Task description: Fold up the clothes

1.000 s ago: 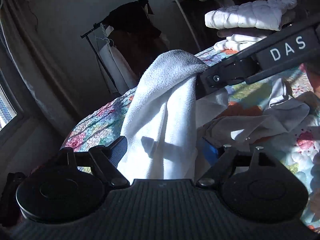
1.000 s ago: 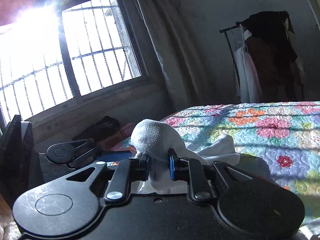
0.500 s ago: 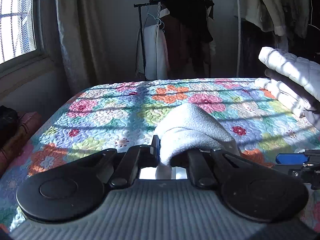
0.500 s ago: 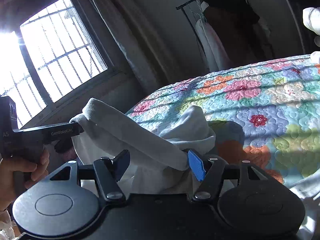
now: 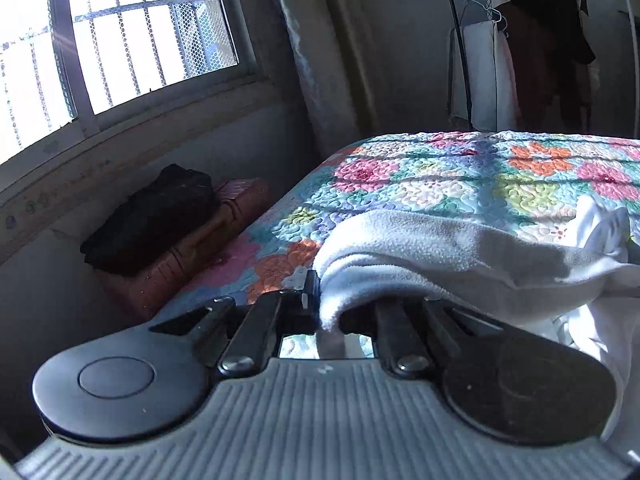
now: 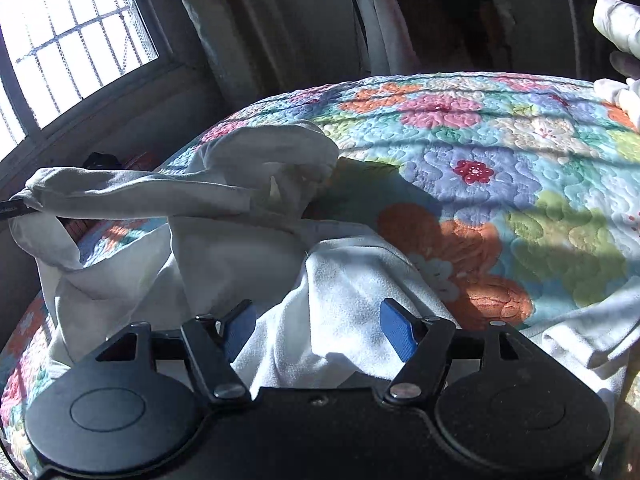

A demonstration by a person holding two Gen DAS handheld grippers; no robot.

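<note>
Bare floral quilt [image 6: 500,152] runs open across centre and right of the right wrist view; free passage there. Lower left blocked by the bunched white garment [image 6: 248,216], pulled taut toward the left edge. Stacked white bedding [image 6: 624,96] crowds the upper right edge. Left wrist view: bedside suitcase [image 5: 192,252] under a dark bundle [image 5: 156,216] fills the gap below the window [image 5: 120,40]; clothes rack [image 5: 520,40] upper right.

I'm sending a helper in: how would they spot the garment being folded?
Find the flowered quilt on the bed. At its near edge lies a white fleece garment, one end pinched in the left gripper. Unlike the folded white pile, it's rumpled.
</note>
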